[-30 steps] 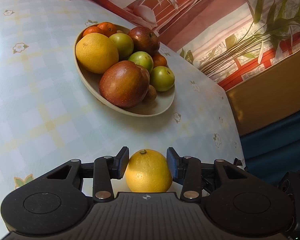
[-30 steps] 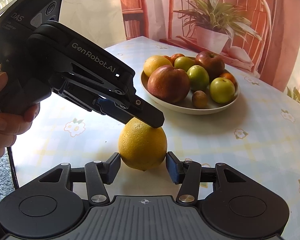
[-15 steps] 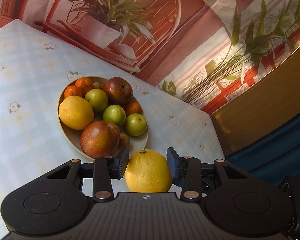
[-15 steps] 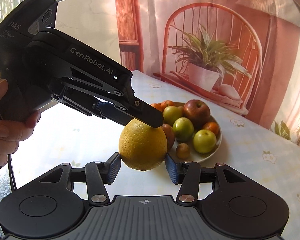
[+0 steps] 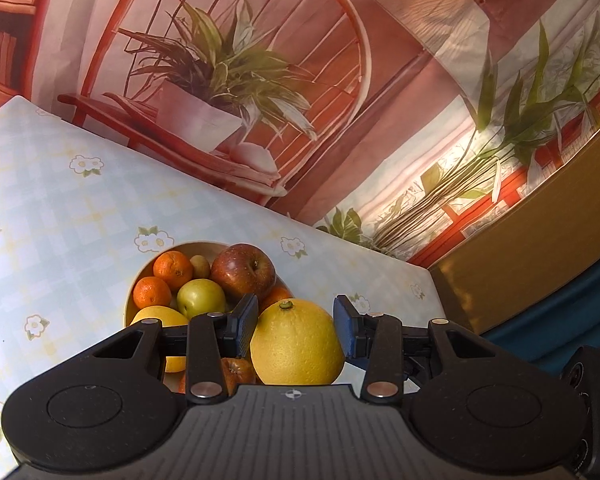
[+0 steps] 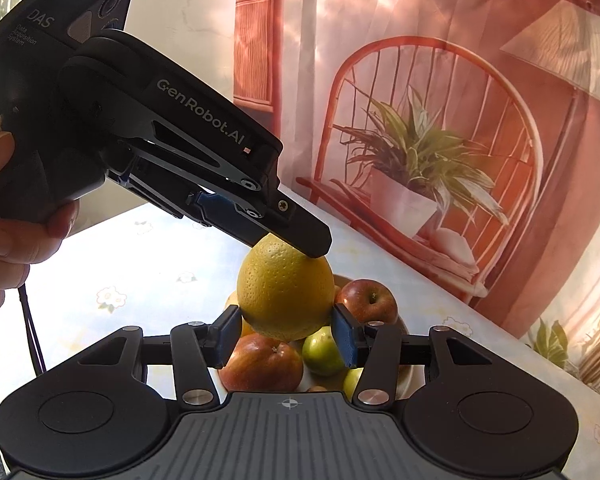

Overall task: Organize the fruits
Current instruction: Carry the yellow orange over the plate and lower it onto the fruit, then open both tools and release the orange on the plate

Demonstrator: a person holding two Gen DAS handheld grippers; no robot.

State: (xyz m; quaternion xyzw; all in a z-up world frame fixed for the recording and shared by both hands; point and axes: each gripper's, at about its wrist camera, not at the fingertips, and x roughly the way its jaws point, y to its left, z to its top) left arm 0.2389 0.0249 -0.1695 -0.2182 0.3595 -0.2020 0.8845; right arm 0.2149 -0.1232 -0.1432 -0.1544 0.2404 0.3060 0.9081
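One large yellow citrus fruit point(image 6: 286, 290), lifted clear of the table point(image 5: 60, 216) and poised above the fruit bowl point(image 5: 188, 247), pinched from two sides at once: left gripper point(image 5: 296, 320) clamped across it in one direction, right gripper point(image 6: 286, 330) in the other. Below, in the bowl: red apples point(image 5: 242, 271), green fruits point(image 5: 201, 298), small oranges point(image 5: 172, 270). Behind, a curtain point(image 5: 380, 80) printed with chair and potted plant. At left, a hand point(image 6: 8, 240) on the left gripper's handle.

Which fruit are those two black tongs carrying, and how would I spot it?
Start at the flowered tablecloth and its cream bowl of apples and small oranges. Above that bowl both tongs, left tongs and right tongs, clamp one big yellow citrus. It alone is off the table, larger than the apples.
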